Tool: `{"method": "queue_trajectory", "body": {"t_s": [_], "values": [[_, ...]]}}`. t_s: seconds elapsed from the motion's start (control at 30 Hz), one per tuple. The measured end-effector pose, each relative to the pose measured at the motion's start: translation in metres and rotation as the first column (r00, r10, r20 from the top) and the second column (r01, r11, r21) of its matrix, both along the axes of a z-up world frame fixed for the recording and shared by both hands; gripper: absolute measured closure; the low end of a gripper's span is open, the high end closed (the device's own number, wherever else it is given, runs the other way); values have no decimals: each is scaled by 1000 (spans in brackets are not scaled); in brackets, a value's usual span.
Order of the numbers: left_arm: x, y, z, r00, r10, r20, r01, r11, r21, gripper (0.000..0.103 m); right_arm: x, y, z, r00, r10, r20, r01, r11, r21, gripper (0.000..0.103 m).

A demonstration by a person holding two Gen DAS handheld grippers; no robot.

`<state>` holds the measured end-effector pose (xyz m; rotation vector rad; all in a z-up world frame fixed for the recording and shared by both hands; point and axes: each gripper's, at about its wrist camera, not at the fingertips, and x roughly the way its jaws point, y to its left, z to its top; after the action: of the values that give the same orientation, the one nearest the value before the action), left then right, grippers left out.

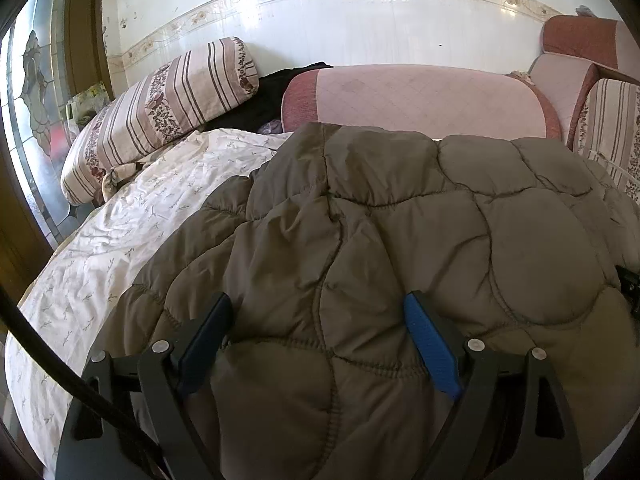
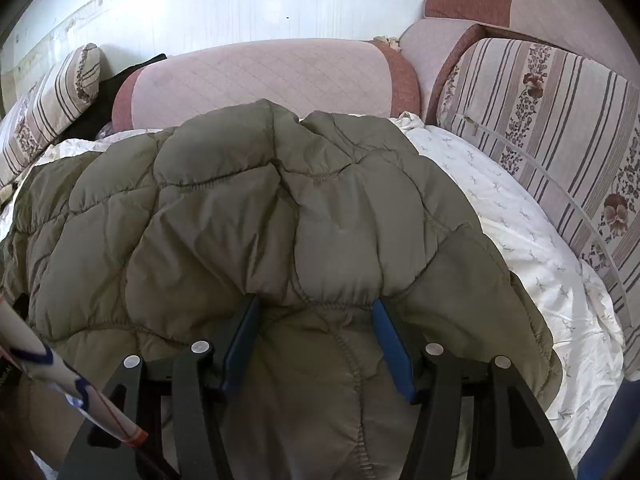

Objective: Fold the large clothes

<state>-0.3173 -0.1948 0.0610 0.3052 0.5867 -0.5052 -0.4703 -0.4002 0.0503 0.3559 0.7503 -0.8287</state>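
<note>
The padded olive jacket [image 1: 400,220] lies spread over the white sheet [image 1: 120,232] of the bed, its hem at the near edge. The left claw [image 1: 318,320] stands wide, fabric bulging between its pads without a clear pinch; the right claw [image 2: 316,320] looks clenched on a bunched fold of hem. I judge a fold is being set up: next, grip firmly and carry the hem toward the pink cushion [image 2: 260,76].
</note>
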Motion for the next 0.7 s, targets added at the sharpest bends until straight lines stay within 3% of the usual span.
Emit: {"method": "queue_trajectory", "body": {"t_s": [0.7], "values": [[3,-4,-3,1000,18,21,-18,1000,9,12,9,11,-2,999,3,-52,-5,999,-49,40]]}}
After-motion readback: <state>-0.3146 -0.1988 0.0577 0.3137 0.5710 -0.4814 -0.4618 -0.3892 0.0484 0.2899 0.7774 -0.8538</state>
